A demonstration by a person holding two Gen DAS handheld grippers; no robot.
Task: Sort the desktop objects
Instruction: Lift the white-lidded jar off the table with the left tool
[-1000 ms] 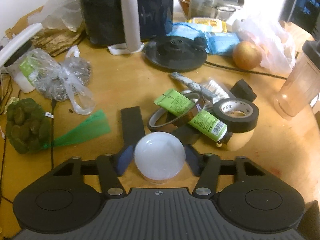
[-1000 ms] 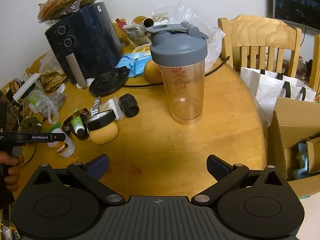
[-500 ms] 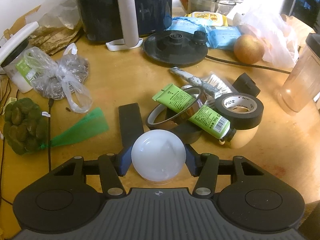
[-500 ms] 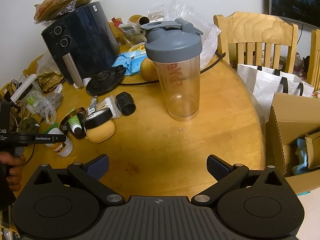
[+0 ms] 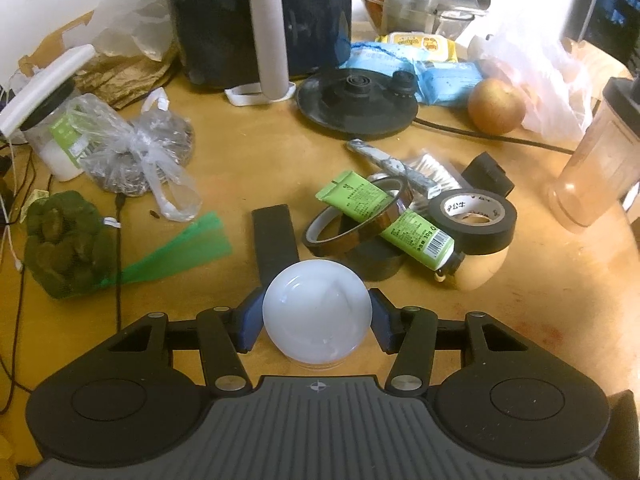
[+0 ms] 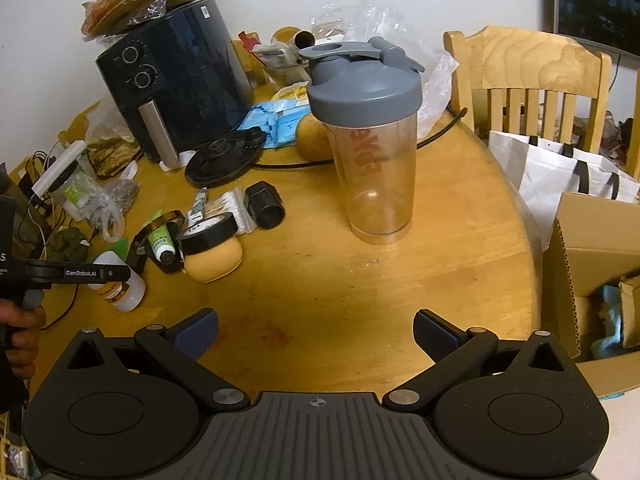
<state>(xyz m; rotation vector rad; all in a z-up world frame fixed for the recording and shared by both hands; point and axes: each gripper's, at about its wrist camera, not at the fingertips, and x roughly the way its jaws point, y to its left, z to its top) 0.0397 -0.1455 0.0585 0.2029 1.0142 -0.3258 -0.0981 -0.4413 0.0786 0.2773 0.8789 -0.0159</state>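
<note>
I've got the white bottle [image 5: 316, 312] pinched between my left gripper [image 5: 316, 314] pads, cap toward the lens, and from the right wrist view it hangs tilted just above the tabletop at the left edge [image 6: 118, 284]. Compared with a second ago the clutter ahead has slid down and grown in my left camera, so I've drifted a little toward the pile while the grip width hasn't budged. That tells me the bottle is secure and in transit, not yet placed.

Just beyond it lies the heap: the amber tape ring [image 5: 356, 216] with the green tube [image 5: 384, 220] threaded through it, the black tape roll [image 5: 474, 220] resting on a tan rounded object [image 5: 480, 270], and a black strip [image 5: 276, 236] pointing back at my bottle. Further left, the net bag of green fruit [image 5: 60, 244] and a knotted plastic bag [image 5: 144, 156]. The air fryer [image 5: 260, 16] stands at the back.

My right gripper [image 6: 316, 334] is spread wide with nothing between its pads, parked over bare wood, the shaker cup [image 6: 368, 140] upright ahead of it; it hasn't shifted. Whether the bottle's base touches the table [image 6: 360, 280] I can't quite tell from here. I reckon the sorting is early, with most items still jumbled.
</note>
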